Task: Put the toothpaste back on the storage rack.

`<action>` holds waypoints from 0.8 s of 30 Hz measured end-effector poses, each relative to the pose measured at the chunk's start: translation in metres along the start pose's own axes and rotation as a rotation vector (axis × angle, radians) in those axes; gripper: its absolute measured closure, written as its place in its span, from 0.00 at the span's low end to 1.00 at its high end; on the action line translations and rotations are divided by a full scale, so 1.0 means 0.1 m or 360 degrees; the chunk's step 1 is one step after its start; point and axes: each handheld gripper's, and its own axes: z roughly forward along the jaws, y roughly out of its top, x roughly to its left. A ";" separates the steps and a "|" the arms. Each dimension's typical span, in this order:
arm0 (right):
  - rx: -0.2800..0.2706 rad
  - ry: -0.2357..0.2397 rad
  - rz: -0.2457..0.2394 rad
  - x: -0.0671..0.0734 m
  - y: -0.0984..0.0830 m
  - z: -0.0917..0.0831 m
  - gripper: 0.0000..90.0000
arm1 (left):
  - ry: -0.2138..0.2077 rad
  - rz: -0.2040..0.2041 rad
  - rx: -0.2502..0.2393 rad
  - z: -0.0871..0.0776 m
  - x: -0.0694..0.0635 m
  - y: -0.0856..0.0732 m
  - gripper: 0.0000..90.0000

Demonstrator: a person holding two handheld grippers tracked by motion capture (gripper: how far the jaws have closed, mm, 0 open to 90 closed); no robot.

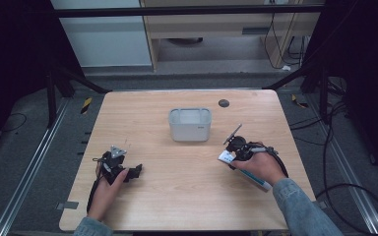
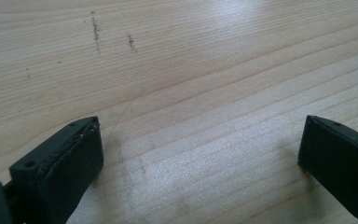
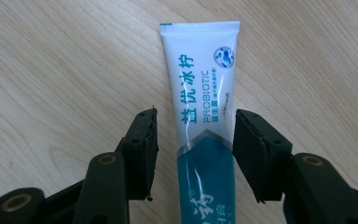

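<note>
A toothpaste tube (image 3: 206, 121) lies flat on the wooden table (image 1: 187, 172), to the right of the white bin (image 1: 190, 124) and nearer the person. The right gripper (image 3: 195, 140) straddles the tube, its jaws partly spread, with a small gap on the left side. The left gripper (image 2: 200, 149), well left of the bin, stands spread wide over bare wood.

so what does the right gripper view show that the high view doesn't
Right gripper view alone: the toothpaste tube's blue PROBIOTIC print and a gap between the left pad and the tube; the right pad sits at its edge. High view alone: the white bin, the left gripper, both hands and the table's edges. Both: the right gripper straddling the tube on the wood.
</note>
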 end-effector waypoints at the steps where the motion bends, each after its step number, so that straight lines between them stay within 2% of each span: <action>1: 0.0005 0.0003 0.0006 0.00 0.00 0.02 0.56 | 0.0000 0.0000 0.0000 0.00 0.00 0.00 0.00; 5: 0.0028 -0.0002 0.0014 -0.01 0.01 0.07 0.57 | 0.0000 0.0000 0.0000 0.00 0.00 0.00 0.00; 9: 0.0030 -0.0011 -0.0015 -0.04 0.01 0.11 0.58 | -0.0001 0.0001 0.0000 0.00 0.00 0.00 0.00; 11: 0.0048 -0.0005 0.0017 -0.02 0.02 0.11 0.58 | -0.0001 0.0001 0.0000 0.00 0.00 0.00 0.00; 19: 0.0048 -0.0012 -0.0010 -0.05 0.02 0.13 0.61 | -0.0002 0.0003 0.0000 0.00 0.00 0.00 0.00; 24: 0.0057 -0.0008 0.0016 -0.05 0.01 0.13 0.62 | -0.0002 0.0002 0.0000 0.00 0.00 0.00 0.00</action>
